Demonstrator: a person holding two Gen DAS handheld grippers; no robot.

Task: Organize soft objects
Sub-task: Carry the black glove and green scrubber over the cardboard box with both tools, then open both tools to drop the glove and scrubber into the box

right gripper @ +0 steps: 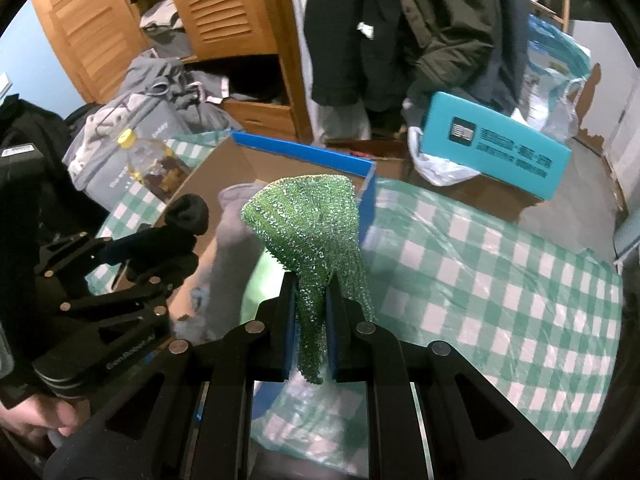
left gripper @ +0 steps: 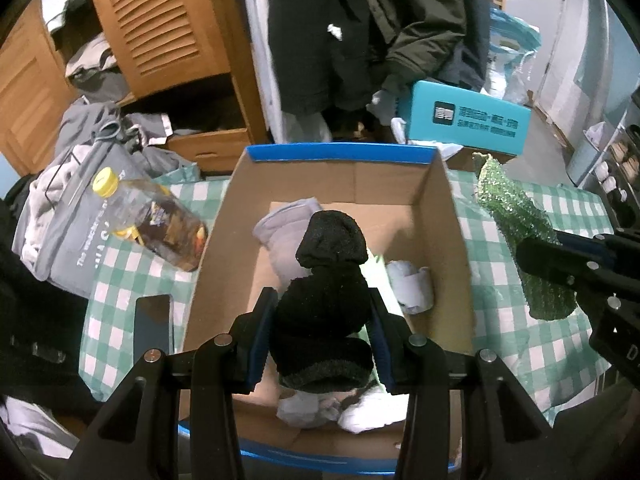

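Note:
My left gripper (left gripper: pixel 322 304) is shut on a black knitted sock (left gripper: pixel 328 280) and holds it over the open cardboard box (left gripper: pixel 448 216). The box has blue edges and holds a grey cloth (left gripper: pixel 286 224), a small grey roll (left gripper: pixel 412 288) and white cloths (left gripper: pixel 360 406). My right gripper (right gripper: pixel 311 300) is shut on a green sparkly cloth (right gripper: pixel 308 220) and holds it above the checked tablecloth (right gripper: pixel 500 280), just right of the box (right gripper: pixel 304 150). The green cloth (left gripper: pixel 520 232) and the right gripper (left gripper: pixel 560 264) also show in the left wrist view.
A plastic bottle with a yellow cap (left gripper: pixel 148 216) lies left of the box. A dark phone (left gripper: pixel 154 328) lies on the cloth near it. A grey bag of clothes (left gripper: pixel 68 216) sits at the left. A teal box (left gripper: pixel 464 124) and wooden wardrobe (left gripper: pixel 160 28) stand behind.

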